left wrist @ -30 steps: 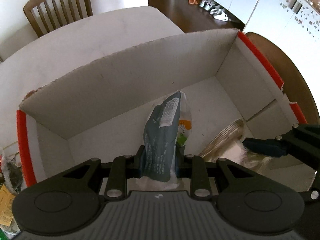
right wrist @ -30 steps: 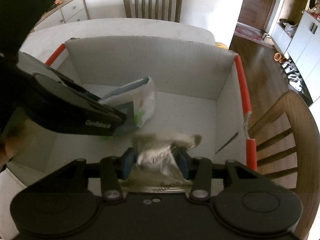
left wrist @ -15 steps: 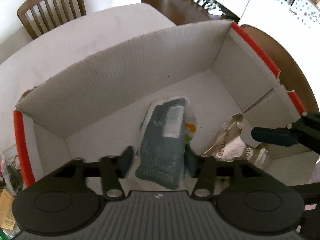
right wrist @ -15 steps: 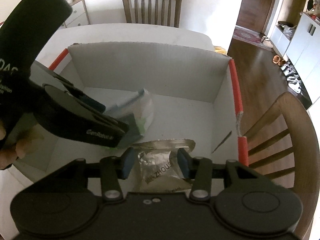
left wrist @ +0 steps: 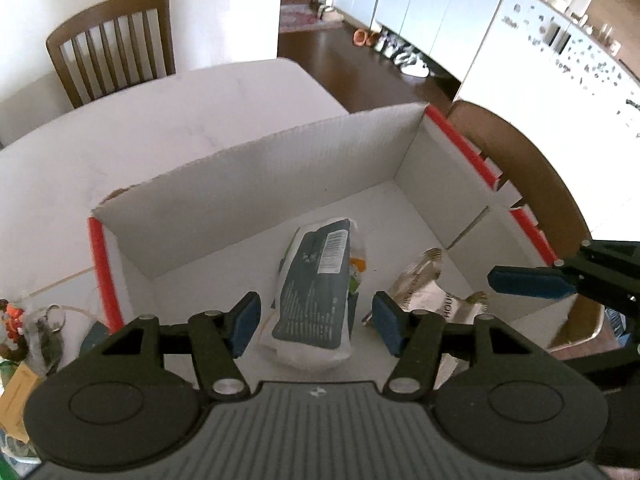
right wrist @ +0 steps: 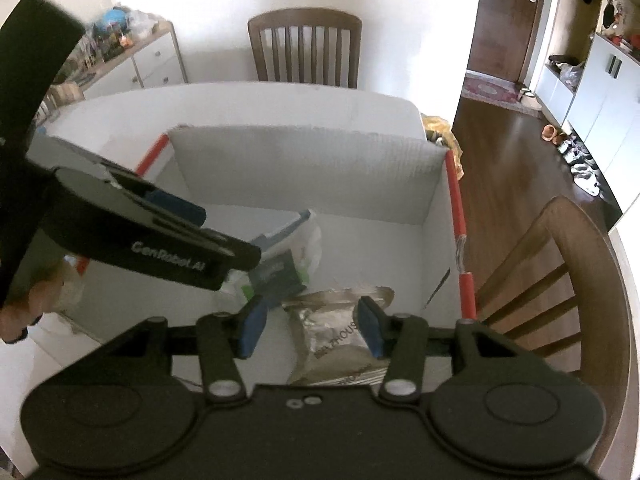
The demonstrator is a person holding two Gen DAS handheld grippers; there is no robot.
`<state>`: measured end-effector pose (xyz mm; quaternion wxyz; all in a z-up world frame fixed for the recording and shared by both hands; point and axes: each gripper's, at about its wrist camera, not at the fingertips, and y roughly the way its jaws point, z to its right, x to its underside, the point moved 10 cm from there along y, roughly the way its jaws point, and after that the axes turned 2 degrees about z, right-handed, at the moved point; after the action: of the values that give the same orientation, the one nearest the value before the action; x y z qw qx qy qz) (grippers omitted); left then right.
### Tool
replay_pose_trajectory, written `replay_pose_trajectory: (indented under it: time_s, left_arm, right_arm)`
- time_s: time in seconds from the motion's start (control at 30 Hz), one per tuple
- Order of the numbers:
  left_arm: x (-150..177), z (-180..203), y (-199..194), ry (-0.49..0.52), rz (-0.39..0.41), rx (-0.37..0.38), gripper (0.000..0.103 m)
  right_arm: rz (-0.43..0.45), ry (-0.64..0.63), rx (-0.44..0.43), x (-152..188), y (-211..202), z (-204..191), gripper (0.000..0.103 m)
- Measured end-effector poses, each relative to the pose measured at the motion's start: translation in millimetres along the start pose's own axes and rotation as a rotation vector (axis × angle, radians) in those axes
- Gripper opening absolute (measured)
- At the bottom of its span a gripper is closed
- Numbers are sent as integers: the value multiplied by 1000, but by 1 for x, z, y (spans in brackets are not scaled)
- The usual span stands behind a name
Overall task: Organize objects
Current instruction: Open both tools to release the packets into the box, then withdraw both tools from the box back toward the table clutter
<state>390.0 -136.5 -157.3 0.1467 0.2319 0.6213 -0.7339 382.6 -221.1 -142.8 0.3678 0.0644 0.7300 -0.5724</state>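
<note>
Standing on white table (left wrist: pixel 168 148), cardboard box (left wrist: pixel 280 184) (open-topped), wooden chairs (left wrist: pixel 116 46) around

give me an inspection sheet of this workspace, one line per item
surface: white table carrying an open white cardboard box with red edge strips
job's things: dark grey packet with a barcode and a silver foil pouch, both lying on the box floor, side by side
clutter: small items, including a key ring, on the table left of the box
grippers: left hand-held gripper open above the grey packet, pads clear of it; right hand-held gripper opening, pouch below, not gripped
cables: nothing seen
surroundings: wooden chairs, white cabinets, dark wood floor, shoes by the cabinets
</note>
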Motion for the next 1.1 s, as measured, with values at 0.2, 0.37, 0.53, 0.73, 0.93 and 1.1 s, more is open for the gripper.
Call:
replay_pose_trajectory:
  time_s: [0.2, 0.37, 0.53, 0.73, 0.93, 1.1]
  left_arm:
    - [-7, 2, -33, -5, 69, 25, 61]
    - [-9, 2, -60, 3, 132, 43, 61]
    - [-2, -8, -89, 21, 198, 44, 61]
    - [12, -24, -125, 50, 273, 33, 61]
    - [30, -48, -149, 44, 322, 24, 72]
    - [45, -70, -167, 31, 362, 19, 83]
  right_arm:
    - [43, 21, -9, -5, -21, -11, 49]
    - [87, 40, -8, -11, -38, -26, 52]
    - [128, 55, -11, -16, -51, -43, 54]
    - [187, 64, -20, -19, -66, -67, 61]
    - [240, 87, -45, -23, -77, -95, 71]
    - [266, 93, -51, -24, -78, -120, 78]
